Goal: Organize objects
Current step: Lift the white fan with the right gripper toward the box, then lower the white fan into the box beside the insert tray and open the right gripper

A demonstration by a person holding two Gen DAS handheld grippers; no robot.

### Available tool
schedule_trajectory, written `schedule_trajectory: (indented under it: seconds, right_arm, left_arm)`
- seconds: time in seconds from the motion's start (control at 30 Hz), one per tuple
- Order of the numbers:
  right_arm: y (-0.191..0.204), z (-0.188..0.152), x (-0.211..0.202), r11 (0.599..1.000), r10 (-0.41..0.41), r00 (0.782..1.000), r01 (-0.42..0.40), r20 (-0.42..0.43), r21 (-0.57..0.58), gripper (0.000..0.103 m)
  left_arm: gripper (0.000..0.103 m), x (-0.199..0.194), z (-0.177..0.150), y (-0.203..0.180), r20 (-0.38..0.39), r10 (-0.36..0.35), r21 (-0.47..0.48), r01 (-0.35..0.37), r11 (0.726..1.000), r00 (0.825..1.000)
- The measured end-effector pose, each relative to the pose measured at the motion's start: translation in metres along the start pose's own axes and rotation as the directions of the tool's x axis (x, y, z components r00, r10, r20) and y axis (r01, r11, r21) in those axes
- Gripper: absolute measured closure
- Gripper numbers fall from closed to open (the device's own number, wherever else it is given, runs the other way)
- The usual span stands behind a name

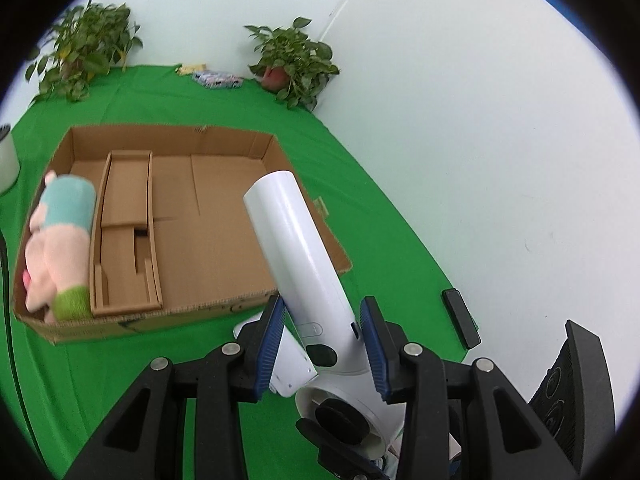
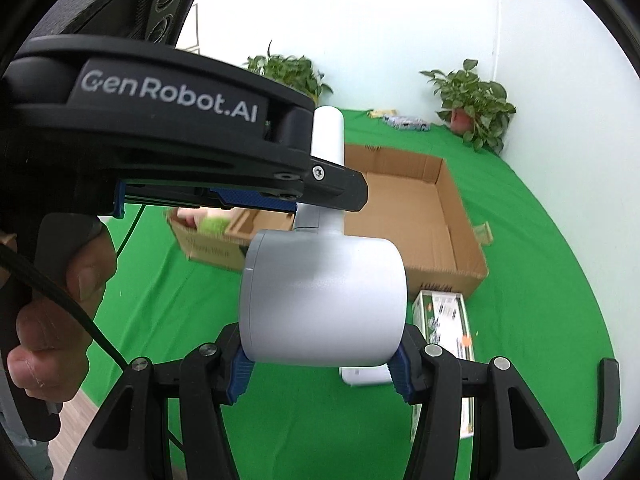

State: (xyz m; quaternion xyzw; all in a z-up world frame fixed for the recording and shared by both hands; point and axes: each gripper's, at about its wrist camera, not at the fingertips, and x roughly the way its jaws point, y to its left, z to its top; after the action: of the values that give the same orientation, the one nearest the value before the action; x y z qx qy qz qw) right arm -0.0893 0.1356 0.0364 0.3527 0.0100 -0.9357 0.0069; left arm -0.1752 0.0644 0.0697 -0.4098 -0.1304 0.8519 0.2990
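Left wrist view, from left to right: a pink plush toy with a teal cap and green cuffs [image 1: 60, 244] lies in the leftmost compartment of the shallow brown cardboard box [image 1: 276, 148], against a cardboard divider insert [image 1: 126, 232]. The wide main bay to the right of the insert has only bare floor showing. Nearer and further right, the left tool [image 1: 324, 344] is closed on the handle of a white plastic hair dryer [image 1: 292, 240], its blue pads on either side of the handle, which points toward the box. In the right wrist view, the right tool [image 2: 320, 364] clamps the dryer's fat barrel from both sides. The dryer is therefore held off the green-clothed worktop [image 1: 380, 208] by both tools.

Judgement: the step in hand is carrying the dryer to the box. Next, it should be lifted over the near box wall and lowered into the main bay.

Clearances: the near wall and the right-hand flap are the edges to clear. A printed carton [image 2: 444, 320] and a small white item [image 2: 366, 376] lie near the box's near-right corner. A black block [image 1: 460, 318] sits at the worktop's right edge.
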Motion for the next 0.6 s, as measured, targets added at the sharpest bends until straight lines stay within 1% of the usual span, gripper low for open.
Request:
schedule_trajectory:
  seconds: [0.13, 0.3, 0.47, 0.6]
  right_arm:
    - [-0.002, 0.025, -0.008, 1.0, 0.004, 1.0, -0.005, 0.028, 0.02, 0.05]
    - [-0.002, 0.06, -0.013, 0.999, 0.021, 0.999, -0.022, 0.041, 0.039, 0.049]
    - [0.0, 0.096, -0.008, 0.997, 0.056, 0.998, -0.058, 0.035, 0.053, 0.049]
    - [0.002, 0.119, 0.005, 0.995, 0.083, 0.997, -0.083, 0.011, 0.06, 0.049]
  left_arm:
    - [0.065, -0.009, 0.026, -0.009, 0.013, 0.013, 0.051, -0.013, 0.999, 1.0]
    - [0.065, -0.017, 0.06, -0.014, 0.017, 0.031, 0.099, -0.032, 0.995, 0.999]
    - [0.065, -0.026, 0.096, -0.011, 0.026, 0.059, 0.114, -0.062, 0.992, 0.998]
    - [0.065, -0.024, 0.119, 0.001, 0.035, 0.077, 0.11, -0.08, 0.991, 0.996]
